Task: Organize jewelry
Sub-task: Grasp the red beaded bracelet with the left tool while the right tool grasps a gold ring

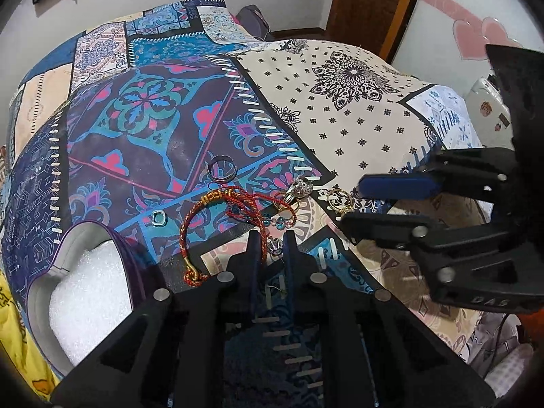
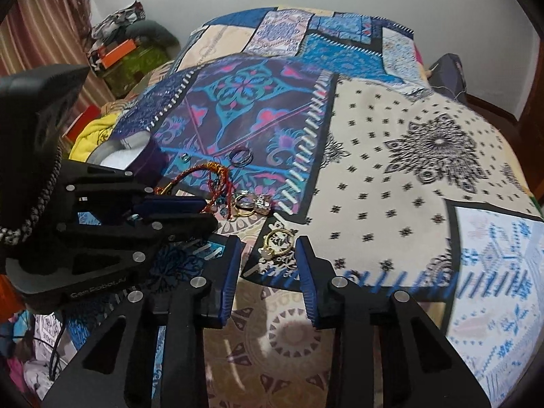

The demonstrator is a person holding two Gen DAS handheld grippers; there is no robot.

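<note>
Jewelry lies on a patchwork bedspread. A red braided cord bracelet [image 1: 217, 217] with blue beads lies in front of my left gripper [image 1: 271, 238], whose jaws are narrowly apart around a small silver charm [image 1: 276, 245]. A silver ring [image 1: 221, 168], a small square silver ring [image 1: 158, 218] and a sparkly ring cluster [image 1: 296, 190] lie beyond. A gold ring [image 2: 277, 242] lies between the fingers of my open right gripper [image 2: 268, 248]; it also shows in the left wrist view [image 1: 338, 200]. A heart-shaped jewelry box [image 1: 85, 289] with white foam sits at the left.
The bedspread [image 2: 391, 176] covers the whole bed. Clutter, clothes and boxes [image 2: 129, 47] are piled beyond the bed's far left. A striped curtain [image 2: 40, 27] hangs at the left. A wooden door frame [image 1: 374, 3] stands behind.
</note>
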